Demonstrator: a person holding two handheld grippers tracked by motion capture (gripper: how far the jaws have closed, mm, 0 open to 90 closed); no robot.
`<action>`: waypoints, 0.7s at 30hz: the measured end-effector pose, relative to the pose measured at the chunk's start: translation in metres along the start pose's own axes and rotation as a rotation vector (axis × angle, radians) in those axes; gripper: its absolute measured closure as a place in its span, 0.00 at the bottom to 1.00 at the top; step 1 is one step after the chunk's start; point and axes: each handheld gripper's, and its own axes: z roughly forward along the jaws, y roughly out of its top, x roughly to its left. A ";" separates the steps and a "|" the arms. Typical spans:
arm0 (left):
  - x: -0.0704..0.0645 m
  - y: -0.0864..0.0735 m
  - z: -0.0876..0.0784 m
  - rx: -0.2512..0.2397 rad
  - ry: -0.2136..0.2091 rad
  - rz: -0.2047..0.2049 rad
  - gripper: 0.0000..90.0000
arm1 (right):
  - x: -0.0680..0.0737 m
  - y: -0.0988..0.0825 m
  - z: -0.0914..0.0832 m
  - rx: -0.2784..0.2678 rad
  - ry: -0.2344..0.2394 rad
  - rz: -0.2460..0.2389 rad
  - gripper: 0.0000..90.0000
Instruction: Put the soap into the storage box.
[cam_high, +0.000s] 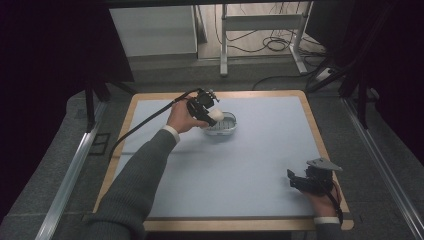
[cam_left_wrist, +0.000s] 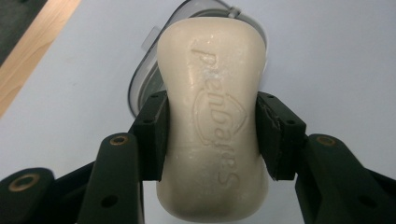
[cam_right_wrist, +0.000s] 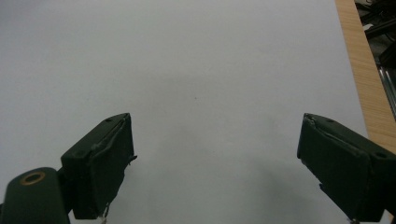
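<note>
A cream bar of soap (cam_left_wrist: 212, 116) with raised lettering is clamped between the two black jaws of my left gripper (cam_left_wrist: 211, 133). In the high view that left gripper (cam_high: 210, 114) holds the soap (cam_high: 217, 115) just above the left end of a clear oval soap dish (cam_high: 227, 128) on the blue mat. The dish's rim (cam_left_wrist: 140, 79) shows behind the bar in the left gripper view. My right gripper (cam_high: 295, 178) rests near the mat's front right corner, and its jaws stand wide apart over bare mat (cam_right_wrist: 215, 135).
The blue mat (cam_high: 240, 165) covers a wood-edged table (cam_high: 220, 225). A wooden strip (cam_right_wrist: 364, 70) runs along the right of the right gripper view. Table legs and cables (cam_high: 272, 42) lie on the floor beyond the far edge.
</note>
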 end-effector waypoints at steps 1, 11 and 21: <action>0.000 0.001 0.001 -0.001 0.000 -0.001 0.55 | 0.000 0.000 0.000 0.000 0.000 0.002 0.12; 0.001 0.004 0.014 0.008 -0.011 0.023 0.55 | -0.001 -0.001 0.001 0.005 -0.003 0.000 0.12; -0.001 0.014 0.021 0.008 -0.007 0.060 0.55 | -0.003 -0.002 0.002 0.007 -0.004 0.005 0.12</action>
